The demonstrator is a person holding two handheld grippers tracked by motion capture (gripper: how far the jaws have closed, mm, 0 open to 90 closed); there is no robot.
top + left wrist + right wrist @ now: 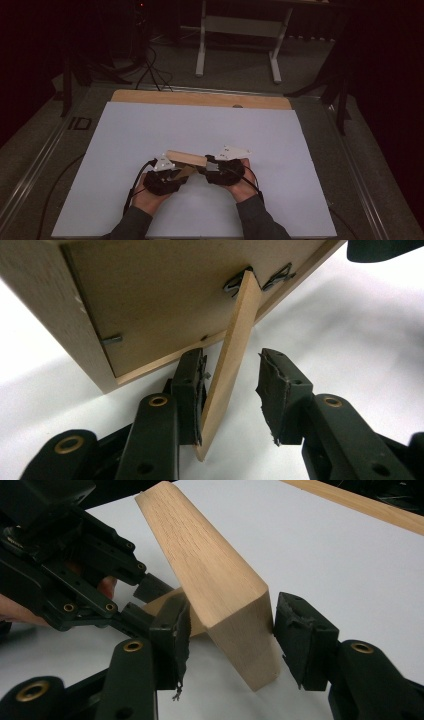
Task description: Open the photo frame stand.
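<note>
Frame (220, 575) between open tool pads.

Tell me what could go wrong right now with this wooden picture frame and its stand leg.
The left claw stands open around the thin stand leg, one pad against it, the other apart; a sideways nudge could strain its hinge clips. The right claw brackets the frame edge with a gap at one pad, so the tilted frame might tip or slide on the smooth white sheet.
</note>
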